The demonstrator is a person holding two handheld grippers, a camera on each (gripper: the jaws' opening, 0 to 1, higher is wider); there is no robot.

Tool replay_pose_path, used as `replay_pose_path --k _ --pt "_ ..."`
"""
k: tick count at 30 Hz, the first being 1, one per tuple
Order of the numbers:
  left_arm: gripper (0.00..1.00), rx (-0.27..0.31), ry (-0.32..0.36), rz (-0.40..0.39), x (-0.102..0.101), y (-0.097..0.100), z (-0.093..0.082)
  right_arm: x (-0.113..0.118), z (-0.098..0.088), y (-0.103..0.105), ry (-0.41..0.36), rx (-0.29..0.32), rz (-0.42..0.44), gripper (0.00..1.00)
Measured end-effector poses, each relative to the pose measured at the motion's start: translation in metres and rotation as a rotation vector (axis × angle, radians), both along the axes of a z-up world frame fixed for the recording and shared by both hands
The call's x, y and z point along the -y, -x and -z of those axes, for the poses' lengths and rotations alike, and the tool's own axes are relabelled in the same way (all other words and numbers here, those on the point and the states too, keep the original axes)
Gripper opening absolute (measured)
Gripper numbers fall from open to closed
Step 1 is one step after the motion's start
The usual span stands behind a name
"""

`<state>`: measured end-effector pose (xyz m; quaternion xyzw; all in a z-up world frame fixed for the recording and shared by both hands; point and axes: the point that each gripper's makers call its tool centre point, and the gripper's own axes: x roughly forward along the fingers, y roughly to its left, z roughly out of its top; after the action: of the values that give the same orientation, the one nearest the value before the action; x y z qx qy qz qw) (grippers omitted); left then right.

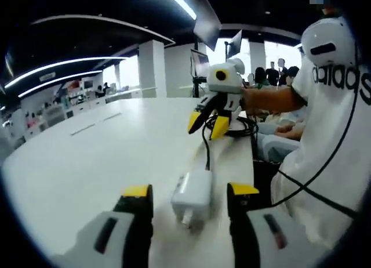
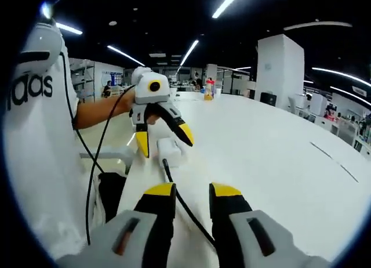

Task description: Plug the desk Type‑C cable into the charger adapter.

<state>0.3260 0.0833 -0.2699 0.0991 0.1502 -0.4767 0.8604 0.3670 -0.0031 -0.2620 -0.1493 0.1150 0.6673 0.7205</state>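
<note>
cable (image 2: 184, 205) running under the right hand-held gripper (image 2: 193, 194), charger adapter (image 1: 193, 197) prongs blurred

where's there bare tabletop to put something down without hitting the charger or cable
Free: the broad white tabletop stretching away from the person's edge. Crowded: the strip along that edge, where the white square charger adapter lies between the left gripper jaws, its black cable running to the right gripper.
</note>
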Motion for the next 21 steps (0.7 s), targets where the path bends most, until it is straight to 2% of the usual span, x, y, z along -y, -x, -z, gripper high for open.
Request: replay_pose_path --k 3,10,21 --pt "0.52 0.001 0.034 -0.023 0.002 0.003 -0.002 0.016 -0.002 -0.006 -0.012 -0.004 0.053 0.23" --pt "0.52 -0.003 0.044 -0.055 0.001 0.001 -0.001 0.072 0.0 -0.024 -0.011 -0.006 0.21 0.23" --pt "0.47 0.001 0.056 -0.059 0.0 -0.007 -0.001 0.146 0.006 -0.026 0.016 -0.025 0.377 0.23"
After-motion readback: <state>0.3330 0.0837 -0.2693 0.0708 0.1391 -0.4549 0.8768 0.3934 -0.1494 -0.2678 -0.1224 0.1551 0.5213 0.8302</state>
